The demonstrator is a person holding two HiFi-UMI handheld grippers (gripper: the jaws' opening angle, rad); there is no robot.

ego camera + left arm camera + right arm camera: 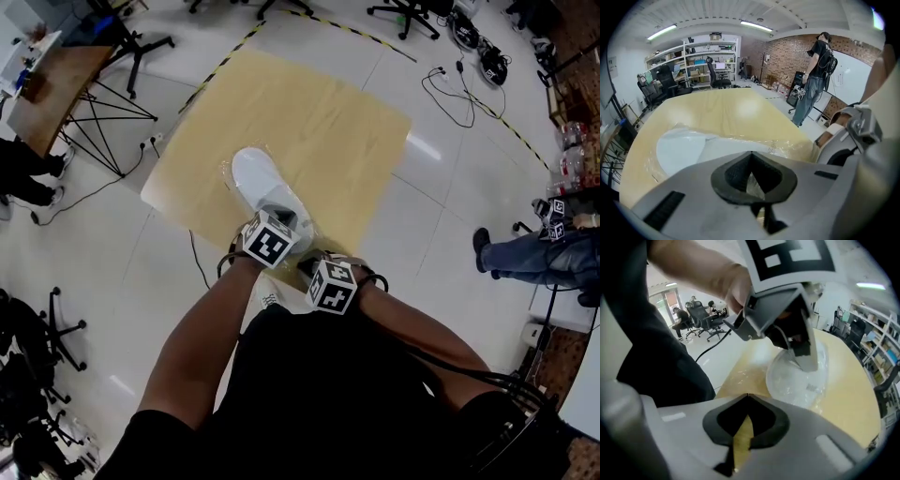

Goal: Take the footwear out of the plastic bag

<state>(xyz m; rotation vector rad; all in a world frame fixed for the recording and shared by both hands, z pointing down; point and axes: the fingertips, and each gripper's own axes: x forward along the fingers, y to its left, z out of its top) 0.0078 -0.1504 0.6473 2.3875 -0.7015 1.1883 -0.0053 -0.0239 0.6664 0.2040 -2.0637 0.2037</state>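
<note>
White shoe (262, 183) in plastic bag (787, 385) lies at the mat's (328, 112) near edge. Left tool (750, 152) is clamped on the bag. Right tool (747, 394) is closed, holding nothing.

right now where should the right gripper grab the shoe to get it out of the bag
Probably the heel collar, coming from the near side. The shoe lies with its toe pointing away and its open collar toward the grippers, so that rim is a thin edge jaws can pinch. The left gripper seems to pinch the bag there; the right gripper is shut and empty.
</note>
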